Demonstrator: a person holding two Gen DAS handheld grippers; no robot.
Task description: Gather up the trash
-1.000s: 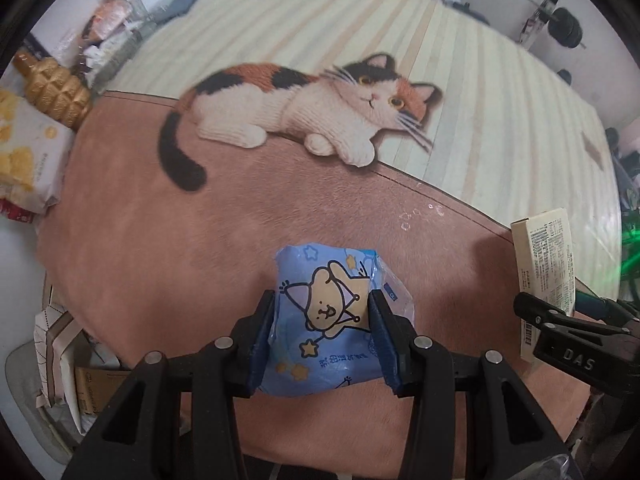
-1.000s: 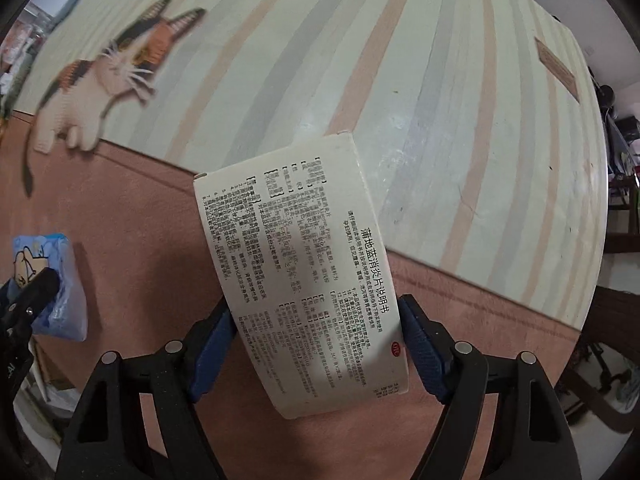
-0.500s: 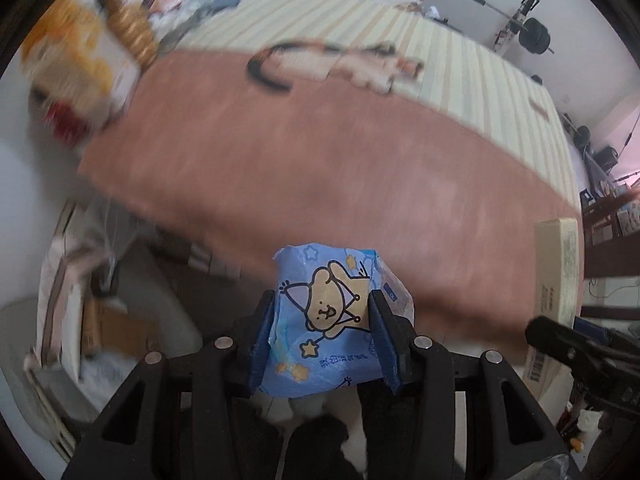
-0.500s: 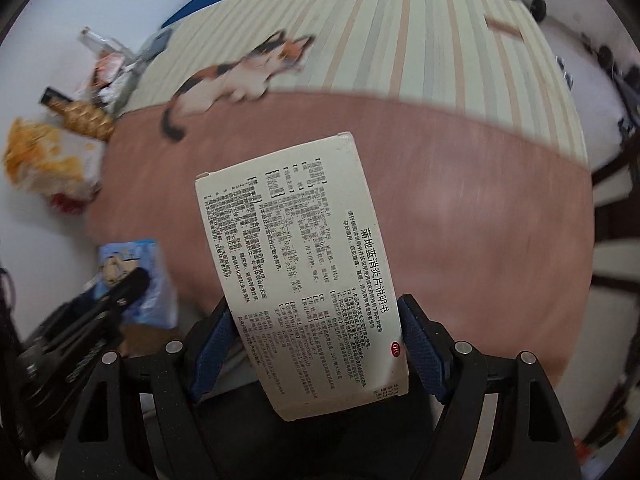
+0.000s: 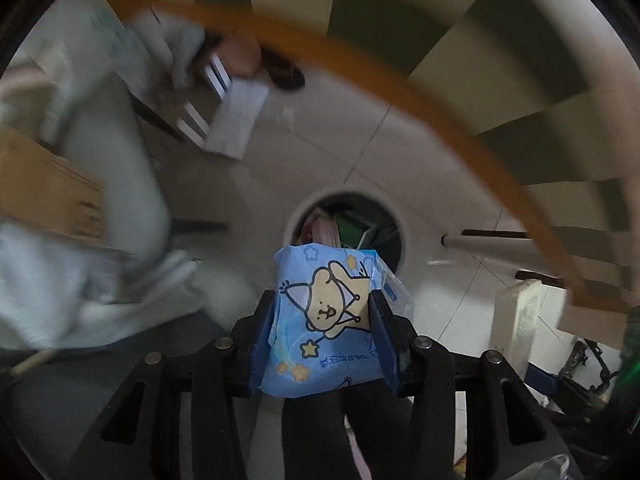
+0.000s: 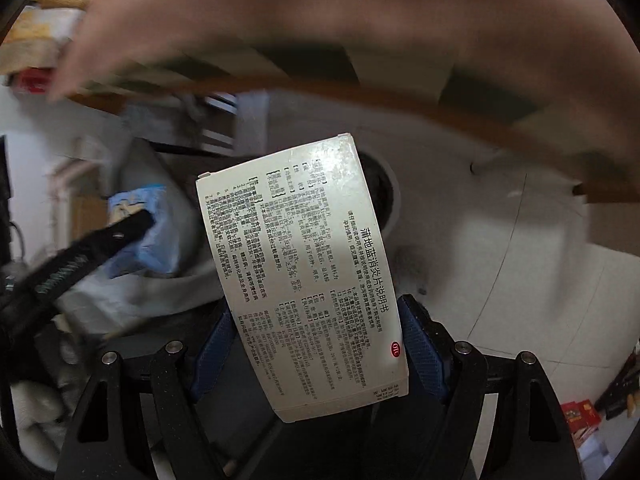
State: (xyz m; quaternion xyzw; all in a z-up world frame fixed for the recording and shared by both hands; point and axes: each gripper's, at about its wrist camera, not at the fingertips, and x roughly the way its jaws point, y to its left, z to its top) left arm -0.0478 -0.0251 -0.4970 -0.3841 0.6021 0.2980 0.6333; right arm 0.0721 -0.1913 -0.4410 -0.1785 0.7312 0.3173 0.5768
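My left gripper [image 5: 325,316] is shut on a blue snack wrapper with a cartoon bear [image 5: 326,320] and holds it above the floor. Just beyond it stands a round white trash bin [image 5: 394,220] with trash inside. My right gripper [image 6: 316,340] is shut on a white medicine box with black print [image 6: 296,272]. The box hides most of the bin [image 6: 390,192] in the right wrist view. The left gripper [image 6: 128,226] and its wrapper [image 6: 160,236] show there at the left.
The table edge [image 5: 360,68] arcs overhead in both views, with white floor tiles [image 5: 320,148] below. Cardboard boxes [image 5: 44,188] and papers [image 5: 236,116] lie at the left. A white table leg [image 5: 492,244] lies right of the bin. The view is motion-blurred.
Both grippers have swung off the tabletop and down toward the floor, each still holding its item. The trash bin has come into view below them.
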